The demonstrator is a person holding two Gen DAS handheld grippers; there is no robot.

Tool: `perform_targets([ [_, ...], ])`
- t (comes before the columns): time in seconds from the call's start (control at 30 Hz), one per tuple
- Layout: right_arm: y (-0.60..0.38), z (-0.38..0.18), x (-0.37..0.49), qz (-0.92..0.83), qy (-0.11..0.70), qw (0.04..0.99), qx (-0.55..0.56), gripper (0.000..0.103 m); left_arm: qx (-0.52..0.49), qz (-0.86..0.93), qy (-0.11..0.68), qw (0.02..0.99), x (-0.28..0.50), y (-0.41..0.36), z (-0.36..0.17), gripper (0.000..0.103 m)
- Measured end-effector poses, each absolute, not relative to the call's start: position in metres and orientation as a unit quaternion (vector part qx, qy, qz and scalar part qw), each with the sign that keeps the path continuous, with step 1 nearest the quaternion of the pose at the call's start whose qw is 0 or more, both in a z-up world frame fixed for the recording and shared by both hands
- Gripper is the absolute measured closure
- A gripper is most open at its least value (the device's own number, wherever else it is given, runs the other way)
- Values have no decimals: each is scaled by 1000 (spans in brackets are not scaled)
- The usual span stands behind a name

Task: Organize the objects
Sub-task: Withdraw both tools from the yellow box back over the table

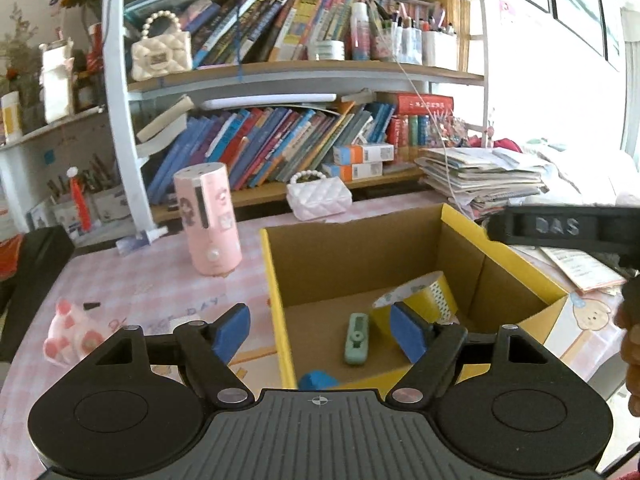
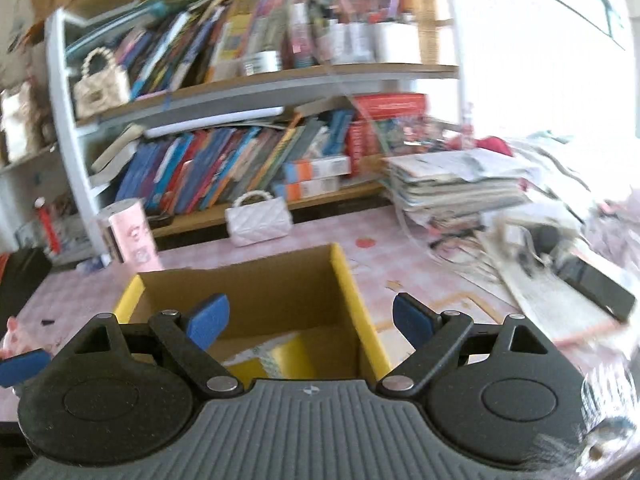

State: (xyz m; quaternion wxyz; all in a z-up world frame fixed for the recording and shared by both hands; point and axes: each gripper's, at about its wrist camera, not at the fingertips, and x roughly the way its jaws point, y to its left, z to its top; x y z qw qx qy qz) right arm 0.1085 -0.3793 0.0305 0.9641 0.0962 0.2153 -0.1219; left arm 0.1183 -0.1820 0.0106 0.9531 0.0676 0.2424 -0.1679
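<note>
An open cardboard box with a yellow rim [image 1: 276,280] stands on the pink checked table. On its floor lie a yellow tape roll [image 1: 424,296], a small green oblong item [image 1: 356,338] and a blue object [image 1: 318,380] at the near wall. My left gripper [image 1: 320,332] hangs open above the box's near-left corner, with nothing between its blue pads. In the right wrist view the box [image 2: 344,276] sits straight ahead with the tape roll [image 2: 276,354] inside. Above it my right gripper [image 2: 311,320] is open and empty. A black part of that tool [image 1: 560,226] shows at the right.
A pink cylinder [image 1: 210,216] and a white quilted purse [image 1: 318,196] stand behind the box. A pink pig toy [image 1: 70,334] lies at the left. A stack of papers [image 1: 480,180] and a black device [image 2: 592,284] crowd the right. A full bookshelf [image 1: 304,76] lines the back.
</note>
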Motion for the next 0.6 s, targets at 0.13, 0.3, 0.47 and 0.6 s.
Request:
perform_targets([
  [0.13,-375,24,94,-143,233,957,96,14,52,-163,248,953,110,-169,7,20],
  [0.3,-360,13,75,-155,259,950,87,14,43,-164,266,949,98,-155,-3,18],
  [0.47,-337,-1,56,-158,282,945,55,15,37,-166,298,939,83,-139,-14,13],
  [0.6,-322,-9,40,-153,306,938,60,15,39,-166,319,932,69,-124,-23,13],
])
